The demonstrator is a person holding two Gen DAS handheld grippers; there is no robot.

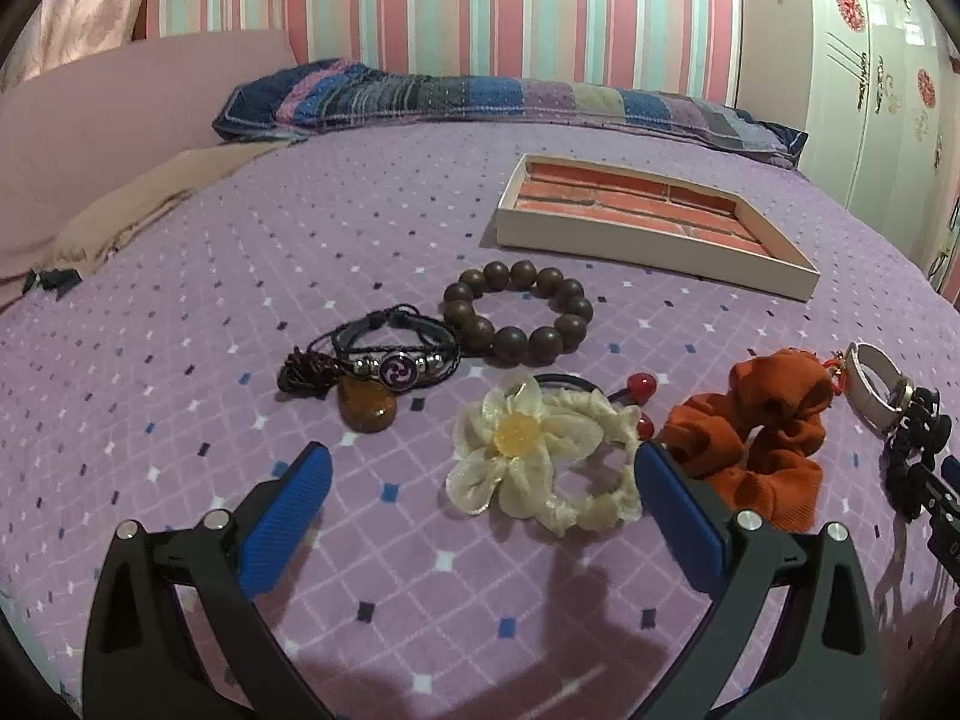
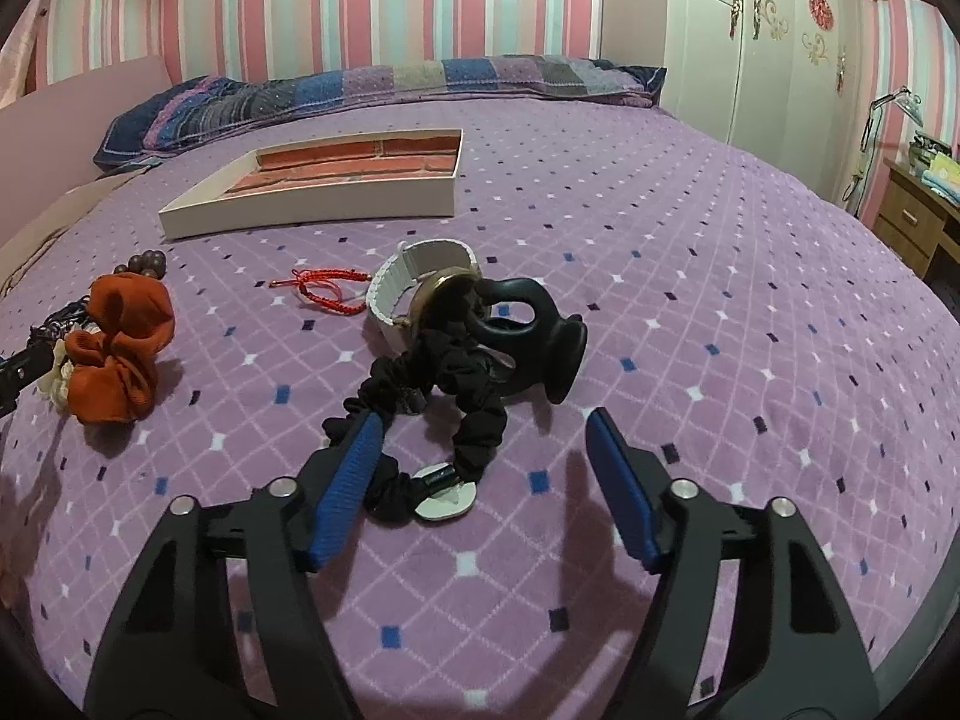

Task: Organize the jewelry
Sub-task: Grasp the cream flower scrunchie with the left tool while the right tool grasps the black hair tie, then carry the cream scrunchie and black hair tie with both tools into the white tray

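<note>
The left gripper (image 1: 480, 480), a black frame with two blue ribbed pads (image 1: 288, 516), stands with its jaws spread wide and holds nothing, both fingers reaching forward and slightly down. The right gripper (image 2: 483, 468), of the same black-and-blue build, is likewise spread wide with nothing between its blue pads (image 2: 621, 486); it is angled forward and down.

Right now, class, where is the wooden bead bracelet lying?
In the left wrist view the wooden bead bracelet lies on the purple bedspread, centre frame, between the shallow box behind it and the cream flower scrunchie in front.
</note>
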